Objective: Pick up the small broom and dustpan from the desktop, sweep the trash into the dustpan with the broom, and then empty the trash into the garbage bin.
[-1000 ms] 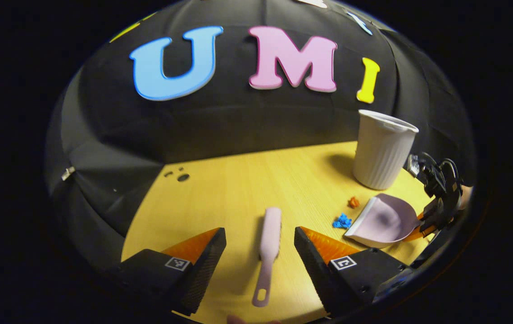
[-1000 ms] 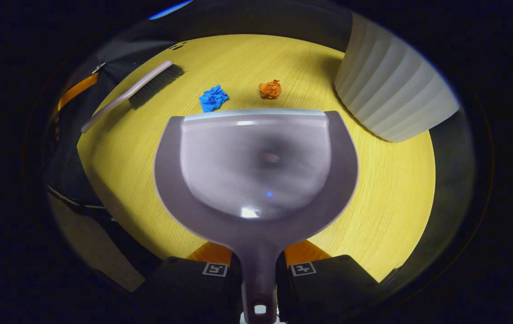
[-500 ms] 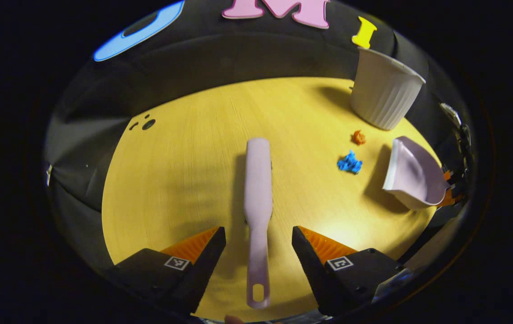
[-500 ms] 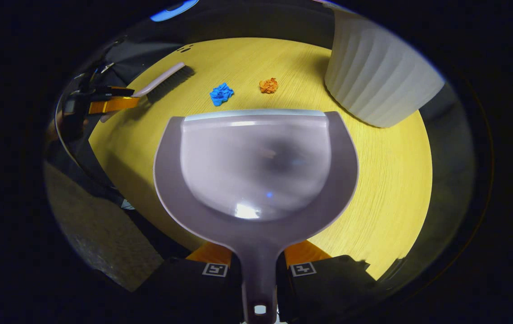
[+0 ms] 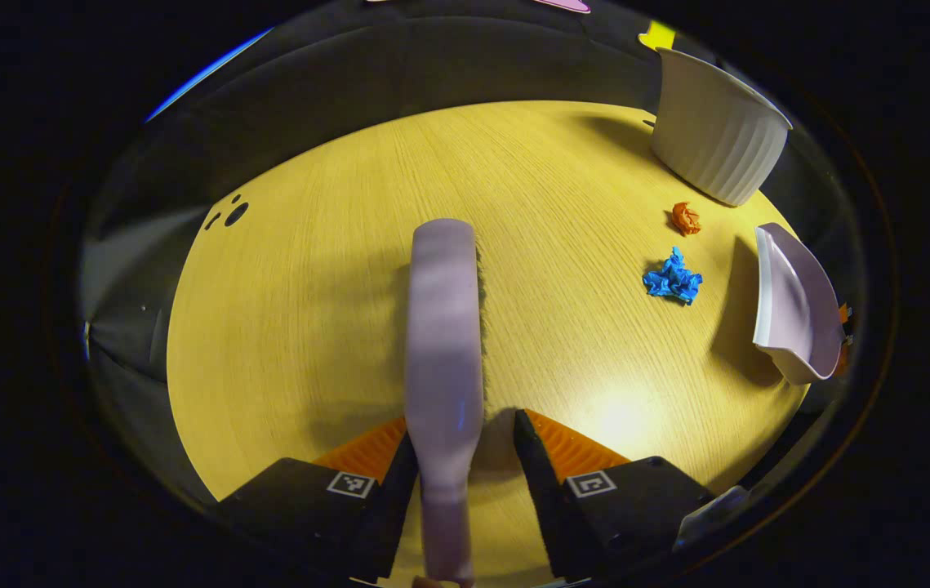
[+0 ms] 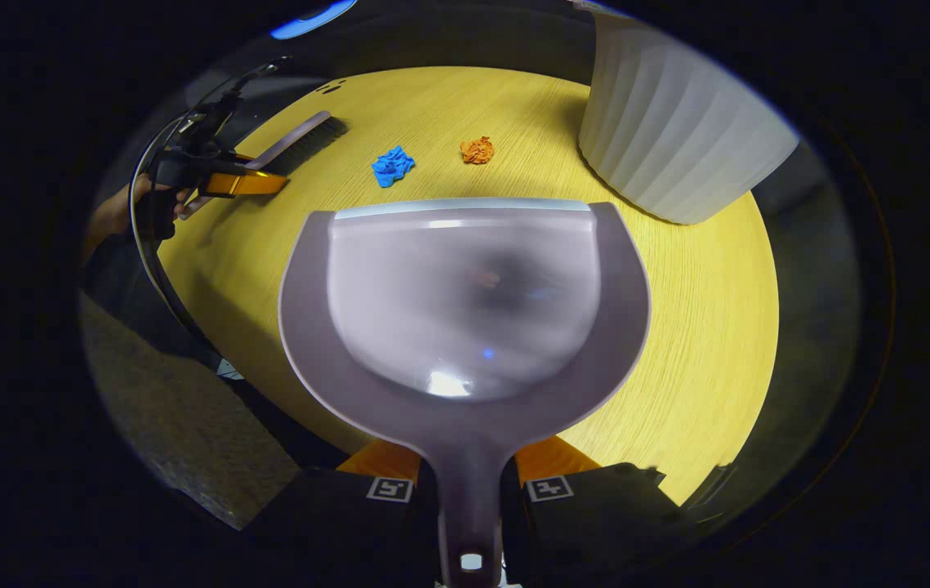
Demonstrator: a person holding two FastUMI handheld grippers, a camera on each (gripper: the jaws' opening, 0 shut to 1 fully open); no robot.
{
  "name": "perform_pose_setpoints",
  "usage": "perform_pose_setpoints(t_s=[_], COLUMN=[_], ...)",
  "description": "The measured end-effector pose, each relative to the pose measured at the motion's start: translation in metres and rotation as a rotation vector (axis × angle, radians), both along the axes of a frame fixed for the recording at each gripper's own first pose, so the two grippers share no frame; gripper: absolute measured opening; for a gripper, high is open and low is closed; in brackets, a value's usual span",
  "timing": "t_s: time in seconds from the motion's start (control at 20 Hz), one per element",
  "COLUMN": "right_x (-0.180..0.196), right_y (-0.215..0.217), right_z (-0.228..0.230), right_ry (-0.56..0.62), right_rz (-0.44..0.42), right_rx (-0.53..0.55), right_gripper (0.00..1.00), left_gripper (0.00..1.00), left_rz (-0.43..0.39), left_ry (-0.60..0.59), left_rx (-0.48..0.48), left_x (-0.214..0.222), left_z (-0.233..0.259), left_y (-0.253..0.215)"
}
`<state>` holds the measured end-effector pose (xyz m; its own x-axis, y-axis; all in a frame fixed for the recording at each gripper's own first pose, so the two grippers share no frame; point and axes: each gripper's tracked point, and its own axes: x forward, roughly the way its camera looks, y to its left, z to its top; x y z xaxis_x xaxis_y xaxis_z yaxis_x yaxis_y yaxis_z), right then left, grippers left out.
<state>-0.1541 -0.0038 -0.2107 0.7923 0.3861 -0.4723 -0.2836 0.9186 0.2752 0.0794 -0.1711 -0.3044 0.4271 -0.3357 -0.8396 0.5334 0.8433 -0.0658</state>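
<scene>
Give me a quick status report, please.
Right tool shut on dustpan, held off the desk. Left tool astride broom handle, jaws not yet closed. Blue scrap and orange scrap unswept. Nothing in the way.

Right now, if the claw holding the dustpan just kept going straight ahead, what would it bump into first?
The right claw carries the dustpan in front of it, so the pan's front lip would arrive first. Straight ahead lie the orange paper scrap and, slightly left, the blue scrap. Depth is unclear.
</scene>
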Motion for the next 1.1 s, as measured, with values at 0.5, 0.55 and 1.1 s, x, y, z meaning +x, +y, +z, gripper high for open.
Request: perform_pose_setpoints(t_s=[0.5,0.55,1.1], right_x=[-0.006,-0.006,0.002], right_y=[-0.006,-0.008,-0.02], right_z=[-0.005,-0.006,-0.011], right_ry=[0.073,0.087,0.117], right_rz=[0.08,0.084,0.069], right_rx=[-0.123,-0.145,-0.172], right_gripper=[0.4,0.31,0.35], left_gripper=[0.29,0.29,0.28], left_rz=[-0.109,-0.133,-0.432], left_ry=[-0.08,-0.087,-0.02], left_rx=[0.03,0.024,0.022], left_x=[0.032,0.035,0.011], left_z=[0.031,0.033,0.037], left_y=[-0.052,-0.062,-0.159])
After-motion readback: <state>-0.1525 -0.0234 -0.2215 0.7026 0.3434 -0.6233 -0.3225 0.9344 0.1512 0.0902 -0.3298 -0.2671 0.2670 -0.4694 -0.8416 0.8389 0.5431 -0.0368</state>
